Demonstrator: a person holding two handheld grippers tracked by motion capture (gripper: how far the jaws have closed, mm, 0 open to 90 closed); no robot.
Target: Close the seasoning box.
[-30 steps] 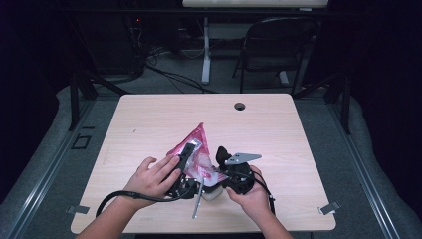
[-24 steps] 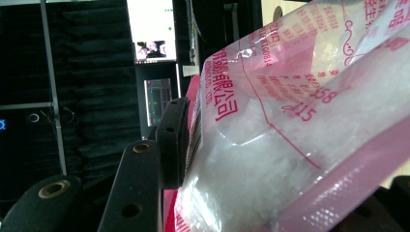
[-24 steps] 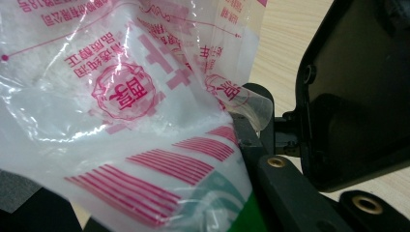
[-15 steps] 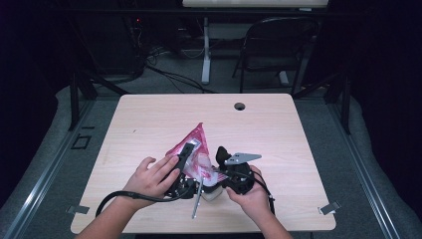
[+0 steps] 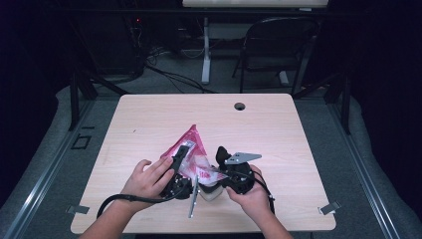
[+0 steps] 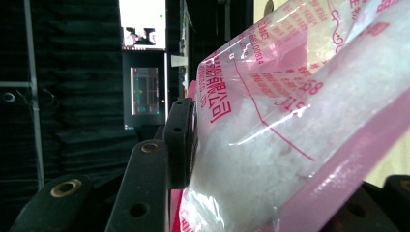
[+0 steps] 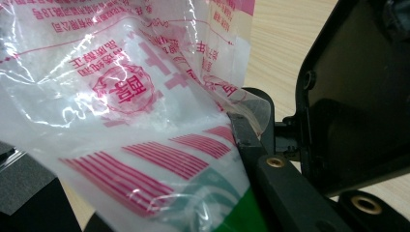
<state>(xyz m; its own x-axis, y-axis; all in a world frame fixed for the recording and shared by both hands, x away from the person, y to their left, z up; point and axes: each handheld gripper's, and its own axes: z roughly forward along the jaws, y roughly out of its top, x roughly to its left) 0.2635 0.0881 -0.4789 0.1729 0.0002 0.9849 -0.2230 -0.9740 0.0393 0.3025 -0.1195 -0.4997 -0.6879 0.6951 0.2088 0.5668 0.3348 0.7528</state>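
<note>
Near the front edge of the table [image 5: 278, 124], between my two hands, lies the pink-and-clear plastic bag [image 5: 191, 149] of white granules, its long axis running from a pointed far corner back toward me and to the right. I have the left gripper [image 5: 180, 158] across the bag's middle: its jaws have just been closing with the bag between them, and in the left gripper view one pad lies against the film [image 6: 270, 125], though I cannot tell whether both pads press on it. My right gripper [image 5: 219, 172] is clamped on the bag's near end, the film [image 7: 145, 121] pinched at the jaw's tip. Judging from this, both hands are equally near, so the next move turns on pulling along that axis, the right end against the left's hold.
</note>
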